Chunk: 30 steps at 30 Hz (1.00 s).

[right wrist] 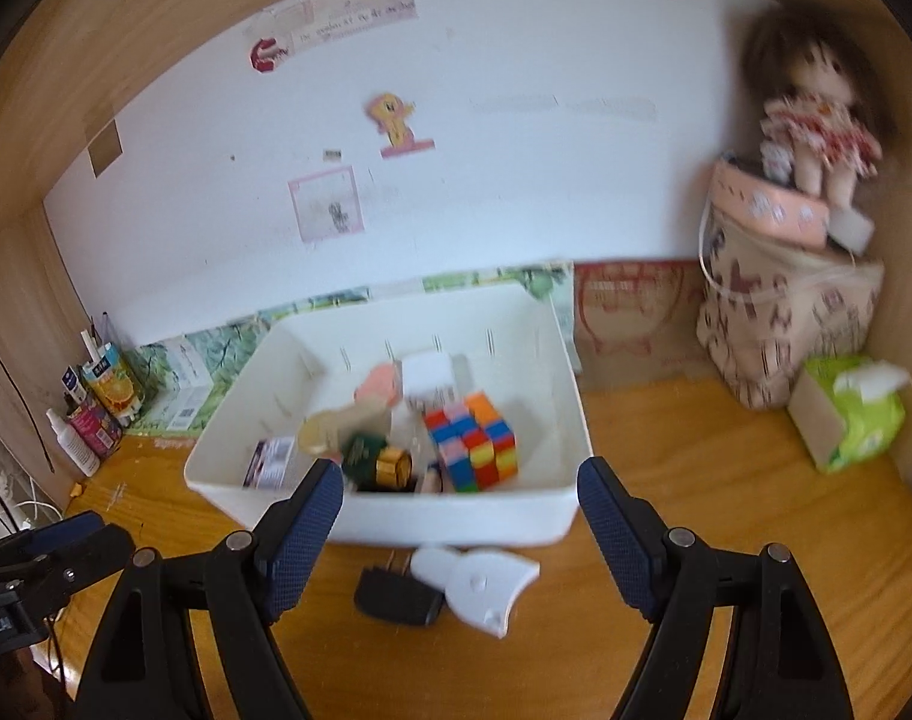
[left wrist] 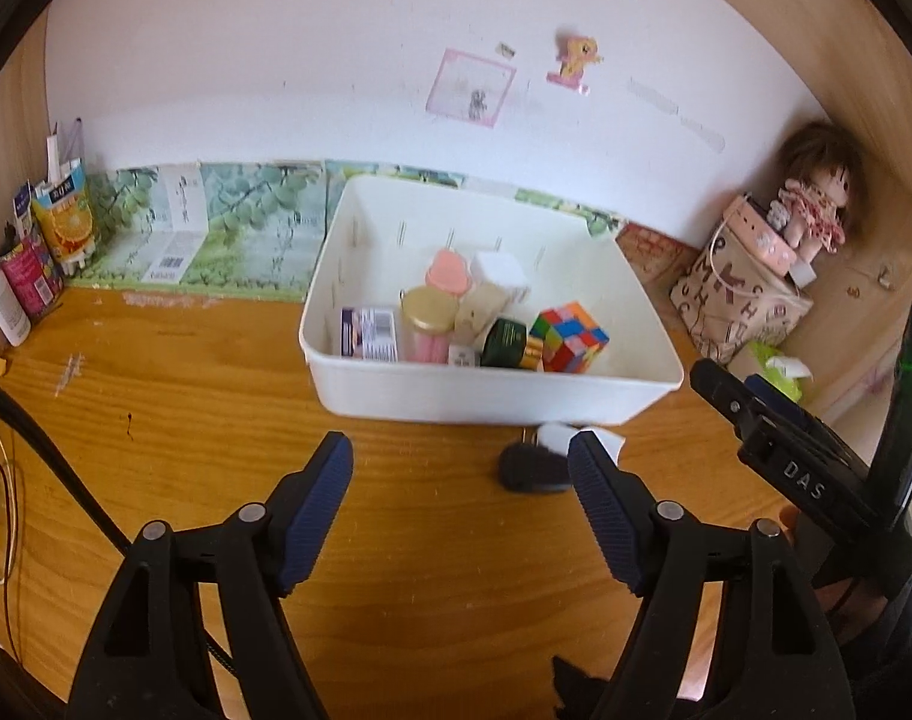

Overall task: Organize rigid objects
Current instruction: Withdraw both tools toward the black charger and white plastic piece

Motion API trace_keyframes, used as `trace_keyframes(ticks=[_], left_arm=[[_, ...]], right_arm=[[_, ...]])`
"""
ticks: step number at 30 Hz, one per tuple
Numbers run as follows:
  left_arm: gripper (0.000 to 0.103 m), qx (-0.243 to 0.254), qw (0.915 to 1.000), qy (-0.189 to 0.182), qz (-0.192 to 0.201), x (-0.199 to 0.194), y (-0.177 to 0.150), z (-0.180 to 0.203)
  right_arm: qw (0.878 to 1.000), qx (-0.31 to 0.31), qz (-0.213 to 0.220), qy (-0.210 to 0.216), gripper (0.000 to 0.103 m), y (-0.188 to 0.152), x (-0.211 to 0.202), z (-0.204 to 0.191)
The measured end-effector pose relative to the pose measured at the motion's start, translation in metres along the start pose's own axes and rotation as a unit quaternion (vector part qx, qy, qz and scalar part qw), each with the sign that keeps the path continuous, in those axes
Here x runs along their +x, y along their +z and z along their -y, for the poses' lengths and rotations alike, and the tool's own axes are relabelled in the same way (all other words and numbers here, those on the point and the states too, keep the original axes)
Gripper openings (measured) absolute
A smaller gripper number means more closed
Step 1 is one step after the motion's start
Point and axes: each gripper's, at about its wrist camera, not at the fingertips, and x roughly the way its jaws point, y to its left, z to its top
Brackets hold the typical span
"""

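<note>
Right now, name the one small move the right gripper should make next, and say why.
Probably lower the right gripper, open and empty, onto the black plug adapter just below it. The adapter and the white plastic piece touching it lie on the wooden desk outside the white bin, which already holds the puzzle cube and other small items. The left gripper, also open, sits farther left.

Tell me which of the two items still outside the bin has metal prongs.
The black plug adapter, left of the white plastic piece; its two prongs point toward the white bin.
</note>
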Motion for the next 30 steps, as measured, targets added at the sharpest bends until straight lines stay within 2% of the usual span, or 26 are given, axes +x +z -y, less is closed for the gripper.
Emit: trace_keyframes(ticks=[5, 13, 21, 30], left_arm=[[0.078, 0.006, 0.9998, -0.006, -0.020, 0.005, -0.006, -0.001], [0.081, 0.023, 0.9992, -0.018, -0.027, 0.008, -0.005, 0.002], [0.081, 0.035, 0.9983, -0.029, -0.036, 0.020, 0.003, 0.008], [0.081, 0.038, 0.9975, -0.010, -0.059, 0.040, 0.005, 0.008]], right_arm=[[0.999, 0.031, -0.022, -0.002, 0.081, -0.018, -0.006, 0.004], [0.994, 0.094, -0.054, 0.003, 0.081, -0.039, -0.011, 0.012], [0.991, 0.113, -0.076, 0.002, 0.081, -0.041, -0.004, 0.016], [0.984, 0.132, -0.121, 0.011, 0.081, -0.043, 0.021, 0.022]])
